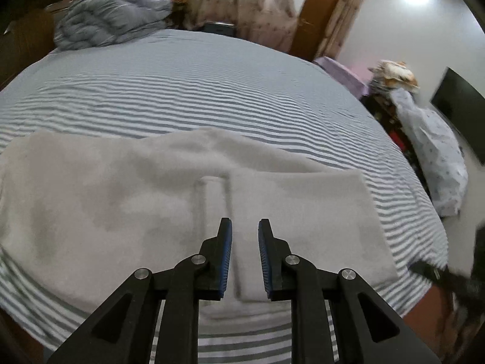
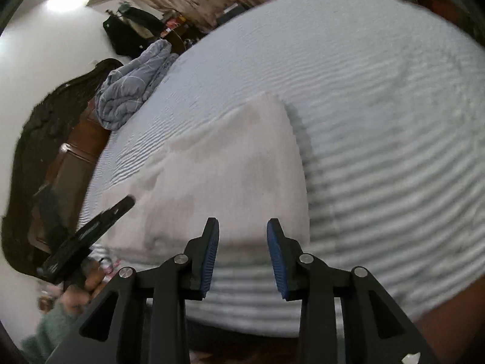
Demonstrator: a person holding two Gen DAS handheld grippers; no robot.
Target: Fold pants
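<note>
Light grey pants (image 1: pixel 136 194) lie folded flat on the striped bed (image 1: pixel 197 91), near its front edge. My left gripper (image 1: pixel 245 227) hovers over the pants' near right part, open and empty. In the right wrist view the pants (image 2: pixel 230 176) lie ahead and left on the bed (image 2: pixel 379 121). My right gripper (image 2: pixel 243 227) is open and empty above the pants' near edge. The left gripper (image 2: pixel 91 233) also shows there at lower left, held in a hand. The views are blurred.
A crumpled blue-grey quilt (image 1: pixel 112 18) lies at the bed's far left corner, also in the right wrist view (image 2: pixel 133 85). A wooden headboard (image 2: pixel 69 163), curtains (image 1: pixel 242 3), a door (image 1: pixel 318 15), a black screen (image 1: pixel 460 112) and a clothes pile (image 1: pixel 430 145) surround the bed.
</note>
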